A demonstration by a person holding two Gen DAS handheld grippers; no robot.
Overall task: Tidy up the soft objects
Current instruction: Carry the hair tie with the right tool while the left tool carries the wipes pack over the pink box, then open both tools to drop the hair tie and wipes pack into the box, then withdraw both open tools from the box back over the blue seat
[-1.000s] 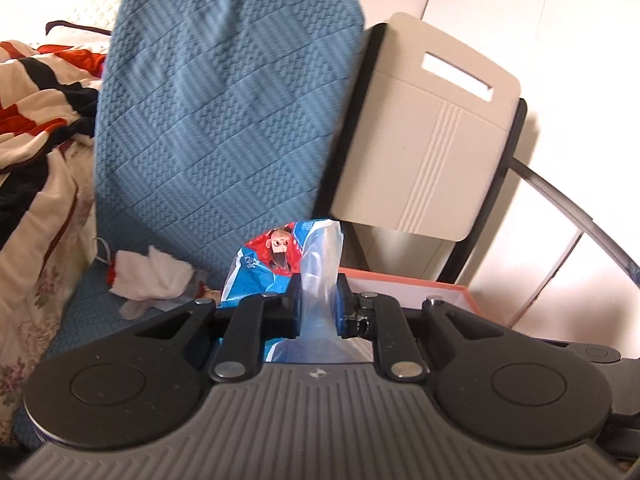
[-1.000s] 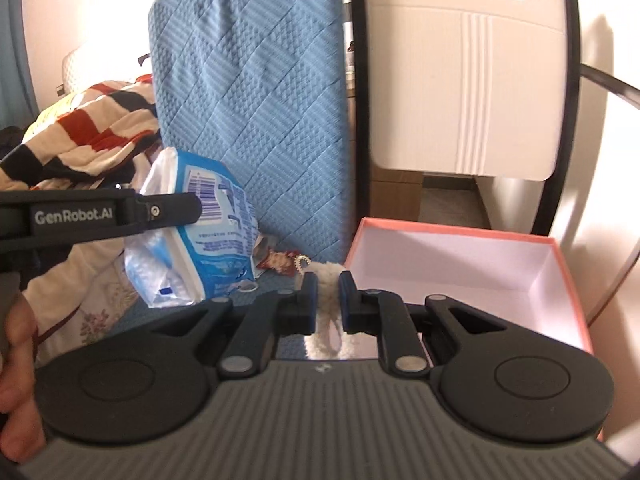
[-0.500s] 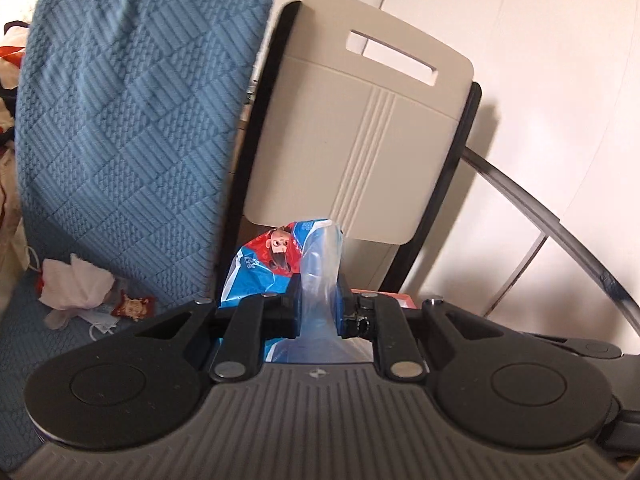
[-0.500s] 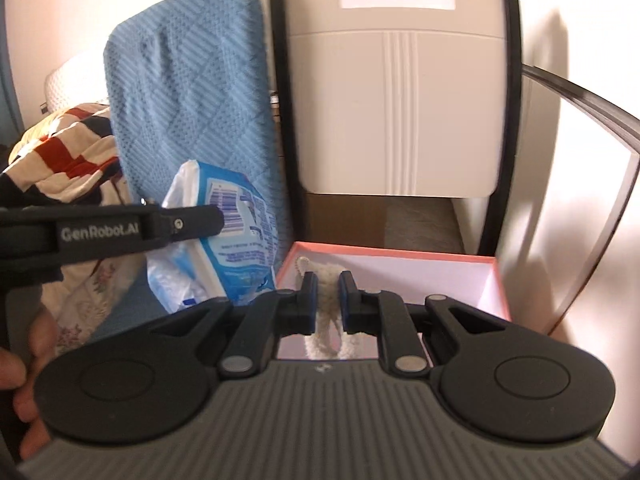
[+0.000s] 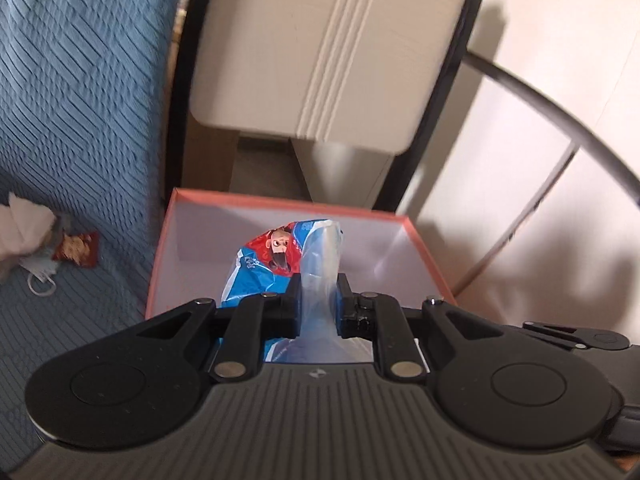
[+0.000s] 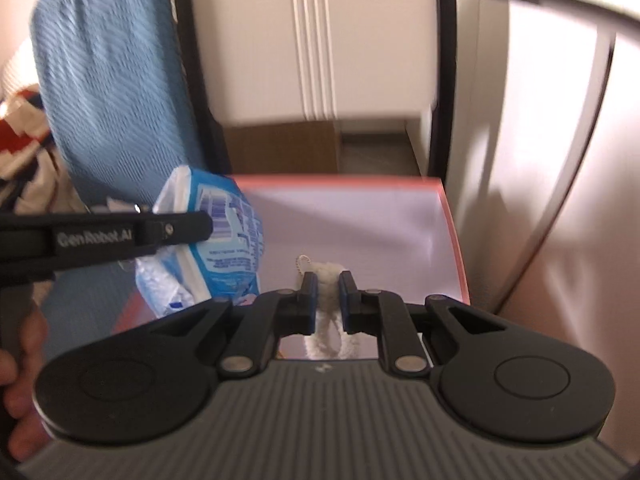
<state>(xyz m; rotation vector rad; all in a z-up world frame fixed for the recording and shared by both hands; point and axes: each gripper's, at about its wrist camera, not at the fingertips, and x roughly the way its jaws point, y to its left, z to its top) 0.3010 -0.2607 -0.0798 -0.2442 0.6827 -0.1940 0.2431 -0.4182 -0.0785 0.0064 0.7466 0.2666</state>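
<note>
My left gripper is shut on a soft blue and red plastic pack, held over the open box with the salmon-pink rim. The right wrist view shows that same pack from the side, hanging over the left part of the box. My right gripper is shut on a small fluffy cream-white toy with a bead chain, also above the box's white inside. Part of the toy hangs below the fingers.
The box sits on a beige chair with a black frame. To its left is a seat covered in blue quilted fabric, with crumpled tissue, a small red packet and a face mask on it. A hand holds the left gripper's handle.
Both grippers swung right and lower, from in front of the blue seat to over the pink-rimmed box. Each kept its hold on its object.
</note>
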